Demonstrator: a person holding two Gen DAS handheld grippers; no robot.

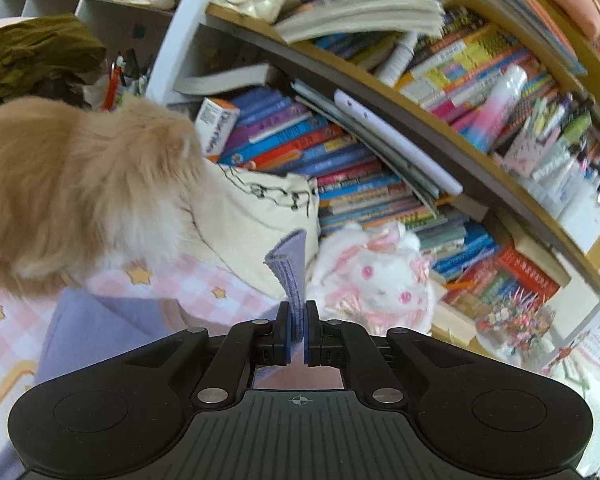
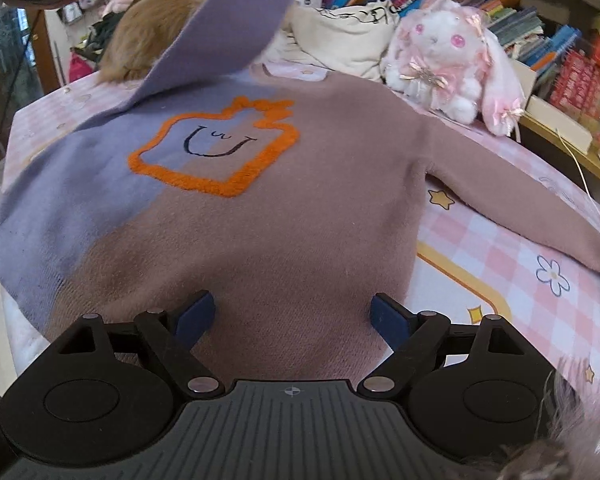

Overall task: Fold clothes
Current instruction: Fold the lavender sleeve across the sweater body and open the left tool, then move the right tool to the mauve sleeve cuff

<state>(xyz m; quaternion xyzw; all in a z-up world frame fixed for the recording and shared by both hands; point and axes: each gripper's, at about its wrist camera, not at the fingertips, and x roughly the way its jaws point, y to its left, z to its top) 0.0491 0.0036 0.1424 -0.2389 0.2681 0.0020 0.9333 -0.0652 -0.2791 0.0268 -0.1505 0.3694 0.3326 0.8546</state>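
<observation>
Checked tablecloth [image 2: 500, 248] underlies fuzzy sweater [image 2: 284, 216]; we note left gripper [image 1: 298, 320] pinching its ribbed lilac cuff [image 1: 290, 276], right gripper [image 2: 292, 312] spread above.

sweater [image 2: 284, 208]: flat on the table [image 2: 500, 240]
plush rabbit [image 2: 444, 52]: behind it, right
bookshelf [image 2: 560, 40]: behind the rabbit

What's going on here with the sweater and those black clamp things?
A person is folding a sweater spread flat on a pink checked table cover, using two hand-held grippers. The left gripper is pinched shut on the cuff of the purple sleeve, lifted above the sweater's body. The right gripper hovers open over the hem, holding nothing. The mauve sleeve lies stretched out, unfolded, near a plush bunny.
</observation>
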